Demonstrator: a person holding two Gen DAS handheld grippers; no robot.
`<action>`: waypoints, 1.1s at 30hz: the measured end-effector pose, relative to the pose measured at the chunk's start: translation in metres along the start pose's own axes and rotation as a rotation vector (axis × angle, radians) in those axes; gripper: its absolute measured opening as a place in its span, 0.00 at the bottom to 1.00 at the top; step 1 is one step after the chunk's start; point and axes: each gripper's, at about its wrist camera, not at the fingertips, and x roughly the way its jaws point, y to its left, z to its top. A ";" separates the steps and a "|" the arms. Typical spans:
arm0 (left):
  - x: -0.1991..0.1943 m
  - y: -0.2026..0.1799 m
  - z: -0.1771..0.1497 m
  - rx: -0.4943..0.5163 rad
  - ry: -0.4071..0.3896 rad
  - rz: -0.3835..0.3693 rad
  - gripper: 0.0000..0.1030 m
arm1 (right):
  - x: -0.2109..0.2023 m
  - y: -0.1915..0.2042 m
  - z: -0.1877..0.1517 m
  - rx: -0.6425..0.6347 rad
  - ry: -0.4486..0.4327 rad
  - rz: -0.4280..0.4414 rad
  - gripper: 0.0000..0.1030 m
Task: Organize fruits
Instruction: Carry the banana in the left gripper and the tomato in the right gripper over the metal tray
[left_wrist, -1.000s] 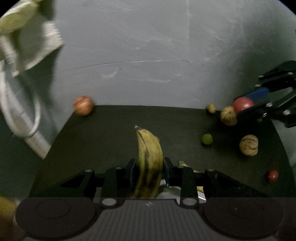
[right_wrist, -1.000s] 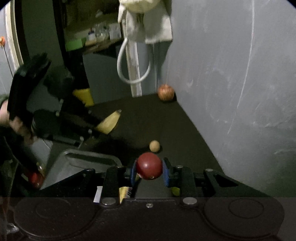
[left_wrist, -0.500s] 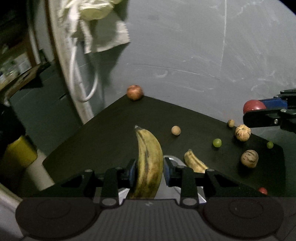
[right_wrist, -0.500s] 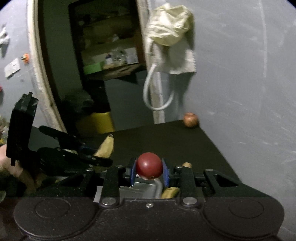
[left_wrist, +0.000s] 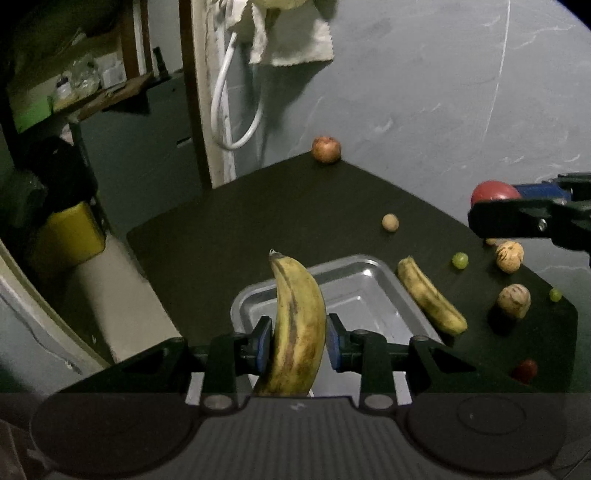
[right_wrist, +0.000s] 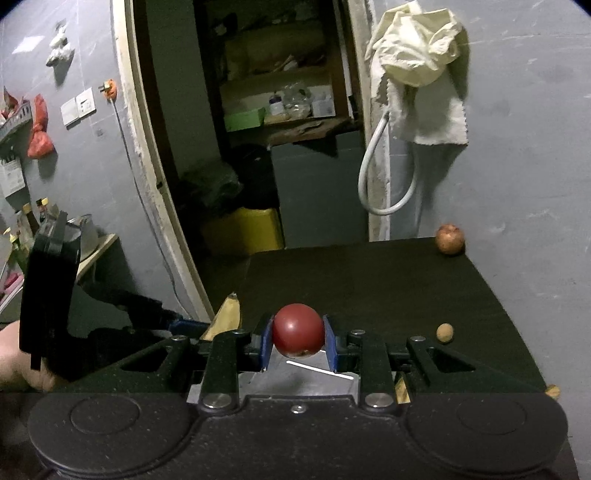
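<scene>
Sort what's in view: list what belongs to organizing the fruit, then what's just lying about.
Job: held banana, red fruit, metal tray, loose banana, green grapes, striped fruits.

Lying about: hanging cloth, white hose, yellow container.

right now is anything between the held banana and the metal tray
Nothing visible. The banana in the left hand-held gripper hangs over the near end of the tray, whose visible inside looks bare. The second banana lies outside its right rim.

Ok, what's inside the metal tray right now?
The metal tray shows bare metal where visible; no fruit lies in it. The banana held in the left gripper covers its left part, and the gripper body hides its near edge.
</scene>
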 end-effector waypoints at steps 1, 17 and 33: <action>0.002 0.000 -0.002 -0.002 0.005 0.003 0.32 | 0.003 0.000 -0.001 0.000 0.007 -0.001 0.29; 0.055 0.006 -0.017 -0.031 0.074 -0.010 0.31 | 0.068 -0.024 -0.027 0.036 0.128 -0.066 0.29; 0.090 0.011 -0.013 -0.038 0.071 -0.040 0.30 | 0.147 -0.024 -0.050 -0.019 0.239 -0.119 0.29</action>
